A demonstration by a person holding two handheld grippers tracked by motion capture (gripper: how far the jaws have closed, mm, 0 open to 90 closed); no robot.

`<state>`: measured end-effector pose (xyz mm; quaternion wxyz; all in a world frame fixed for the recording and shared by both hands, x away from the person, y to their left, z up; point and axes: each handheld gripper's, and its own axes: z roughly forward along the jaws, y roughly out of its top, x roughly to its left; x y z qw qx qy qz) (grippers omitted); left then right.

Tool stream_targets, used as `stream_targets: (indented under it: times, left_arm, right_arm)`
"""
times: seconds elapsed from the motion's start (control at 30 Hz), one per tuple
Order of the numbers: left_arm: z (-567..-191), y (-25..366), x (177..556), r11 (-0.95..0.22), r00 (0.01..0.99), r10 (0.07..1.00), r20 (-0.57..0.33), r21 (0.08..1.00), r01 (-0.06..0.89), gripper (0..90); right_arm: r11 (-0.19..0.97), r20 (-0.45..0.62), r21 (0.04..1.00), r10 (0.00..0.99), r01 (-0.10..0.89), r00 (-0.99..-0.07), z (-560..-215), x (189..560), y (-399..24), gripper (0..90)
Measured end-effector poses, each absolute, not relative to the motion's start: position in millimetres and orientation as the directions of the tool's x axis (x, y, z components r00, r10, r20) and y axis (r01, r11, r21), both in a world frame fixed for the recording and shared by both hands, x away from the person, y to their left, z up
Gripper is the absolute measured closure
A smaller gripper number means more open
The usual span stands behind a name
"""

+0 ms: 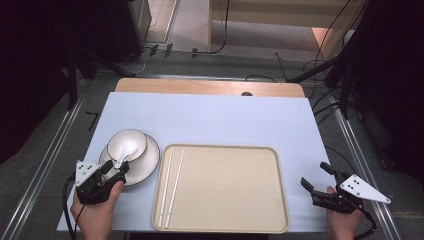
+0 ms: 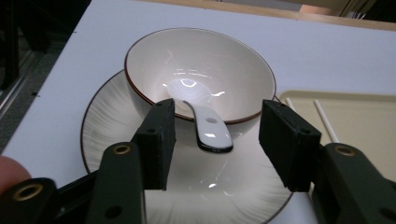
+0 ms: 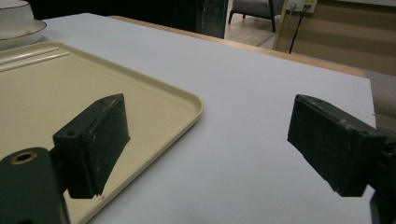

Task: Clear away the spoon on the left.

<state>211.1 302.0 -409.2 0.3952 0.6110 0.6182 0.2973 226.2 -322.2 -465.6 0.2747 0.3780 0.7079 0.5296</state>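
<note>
White spoon [image 2: 201,116] handle between black jaws

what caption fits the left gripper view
Left gripper with jaws astride the spoon handle, not touching it; spoon rests in the bowl on a plate.

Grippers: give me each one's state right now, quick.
Left gripper: open, jaws either side of the spoon handle, not touching it.
Right gripper: open, holding nothing.
</note>
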Motion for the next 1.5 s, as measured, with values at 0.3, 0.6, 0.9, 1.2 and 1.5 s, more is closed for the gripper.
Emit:
stream_targets:
  times: [0.3,0.6,0.9,1.2,1.5]
  left_arm:
    - [-407,315,220,0.111,0.054,0.985,-0.165,0.838,0.534,58.5]
    - [-412,326,221,0.147,0.091,0.968,-0.236,0.818,0.556,65.4]
    - [-416,336,223,0.208,0.115,0.935,-0.334,0.785,0.584,75.3]
    - [-415,336,227,0.189,0.137,0.936,-0.326,0.789,0.584,76.9]
    - [-416,344,226,0.249,0.160,0.902,-0.401,0.786,0.567,63.5]
  right_arm:
    - [0.132,0.028,0.961,0.830,0.244,-0.557,-465,223,-323,13.0]
    - [0.131,0.034,0.960,0.824,0.248,-0.565,-465,227,-318,13.0]
    - [0.131,0.035,0.959,0.823,0.249,-0.567,-466,226,-318,13.1]
    - [0.133,0.032,0.959,0.829,0.251,-0.559,-467,225,-323,13.0]
    - [0.150,0.020,0.956,0.824,0.250,-0.567,-466,226,-321,13.1]
